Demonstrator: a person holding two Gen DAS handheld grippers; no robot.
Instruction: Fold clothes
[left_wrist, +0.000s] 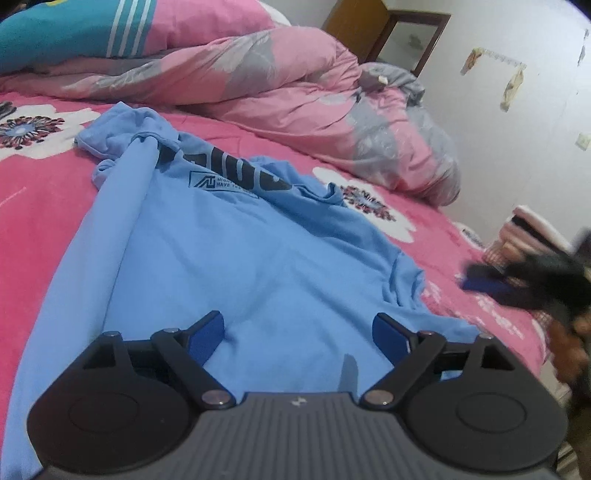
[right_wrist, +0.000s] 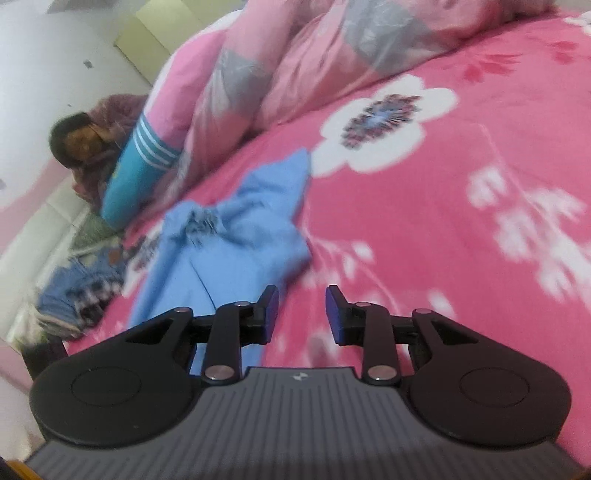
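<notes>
A light blue T-shirt with dark print lies on the pink flowered bedsheet, its left side folded over in a long roll. My left gripper is open and empty, just above the shirt's lower part. My right gripper is open and empty over the sheet, beside the shirt's edge. It also shows blurred at the right of the left wrist view.
A bunched pink and grey quilt lies along the far side of the bed. A teal striped pillow sits near the headboard. A stack of folded clothes lies off the bed's right edge, and checked blue fabric lies by the other bed edge.
</notes>
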